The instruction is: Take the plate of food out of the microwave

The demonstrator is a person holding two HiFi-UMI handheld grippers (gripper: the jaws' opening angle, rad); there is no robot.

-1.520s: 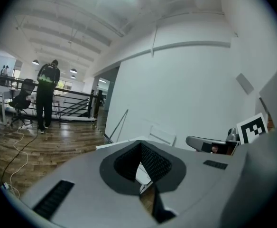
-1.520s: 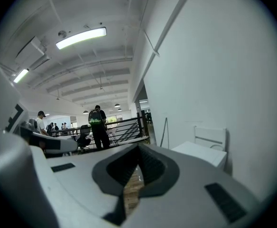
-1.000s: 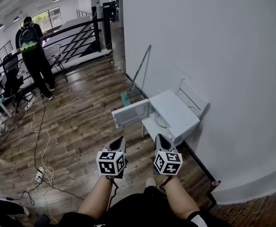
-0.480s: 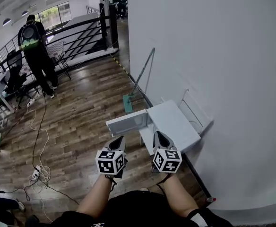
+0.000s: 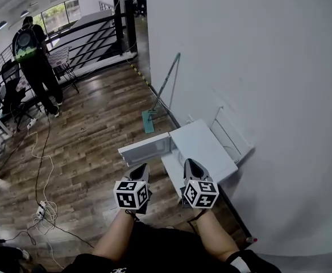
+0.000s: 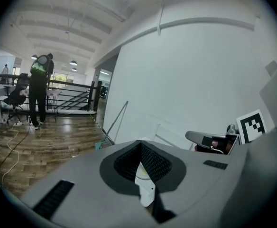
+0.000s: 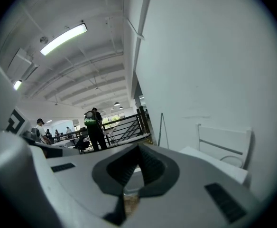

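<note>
Both grippers shut tight, empty: left (image 5: 141, 169), right (image 5: 190, 164). Microwave (image 5: 203, 144) on floor (image 5: 98, 152), door (image 5: 146, 148) open. Plate (image 6: 142, 173) inside, we judge, ahead and below tips; right nearer.

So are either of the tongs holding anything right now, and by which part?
Nothing is held: left tongs and right tongs are both shut and empty.
</note>
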